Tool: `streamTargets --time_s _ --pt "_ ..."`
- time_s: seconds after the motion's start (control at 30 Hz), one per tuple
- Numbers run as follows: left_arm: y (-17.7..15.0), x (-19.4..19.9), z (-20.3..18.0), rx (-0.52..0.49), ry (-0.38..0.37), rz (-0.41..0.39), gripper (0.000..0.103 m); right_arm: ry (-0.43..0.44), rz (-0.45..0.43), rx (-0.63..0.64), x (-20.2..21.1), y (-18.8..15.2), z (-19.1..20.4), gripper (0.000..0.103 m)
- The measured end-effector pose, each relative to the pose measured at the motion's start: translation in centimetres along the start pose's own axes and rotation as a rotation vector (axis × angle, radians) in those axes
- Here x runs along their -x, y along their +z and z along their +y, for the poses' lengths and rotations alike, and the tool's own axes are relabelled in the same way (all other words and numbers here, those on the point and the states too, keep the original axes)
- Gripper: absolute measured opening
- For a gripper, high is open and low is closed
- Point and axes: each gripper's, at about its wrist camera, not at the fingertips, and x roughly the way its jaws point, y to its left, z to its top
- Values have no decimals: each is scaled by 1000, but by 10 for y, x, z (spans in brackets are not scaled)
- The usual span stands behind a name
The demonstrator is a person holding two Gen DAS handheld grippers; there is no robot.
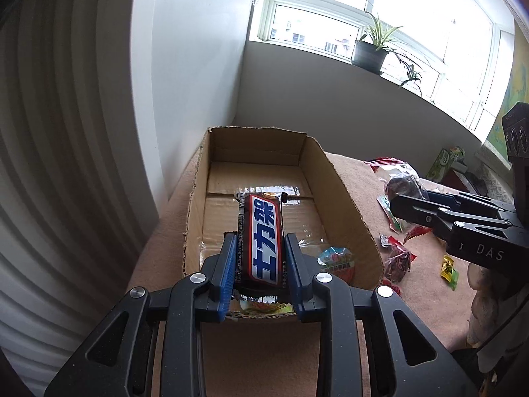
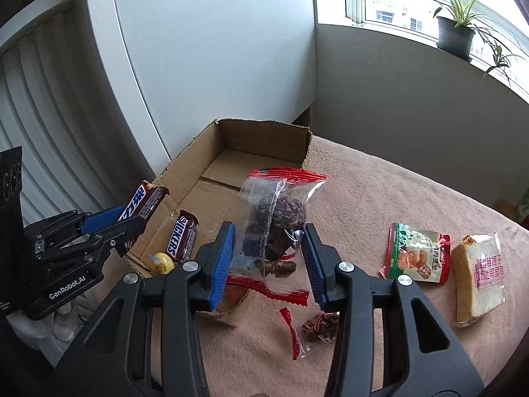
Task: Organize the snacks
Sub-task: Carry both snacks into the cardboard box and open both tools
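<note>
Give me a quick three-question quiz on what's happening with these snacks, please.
1. True or false: the left gripper holds a chocolate bar over the cardboard box.
2. What is between the right gripper's jaws?
A. sliced bread
B. a clear bag of dark snacks
C. nothing
3. Fill in: the bar already lying in the box reads ____.

Key: 1 true; 2 B; 3 Snickers.
</note>
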Motion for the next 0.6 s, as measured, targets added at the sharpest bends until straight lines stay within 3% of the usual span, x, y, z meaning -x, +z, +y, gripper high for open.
streamTargets --time_s 0.27,0.3,0.4,0.43,0.5,0.6 --pt "1 -9 18 45 7 3 27 19 27 41 -24 3 19 44" --pt "1 -10 18 43 7 6 27 24 30 43 -25 4 21 49" --pt "2 -10 17 40 14 10 28 14 7 49 -22 6 22 84" --pt "2 -10 17 42 15 10 30 10 -5 51 -19 6 22 86" --pt "3 -9 17 51 16 4 48 3 -10 53 -14 6 21 86" --pt "4 -5 17 55 17 -10 54 0 -16 45 -5 4 15 87"
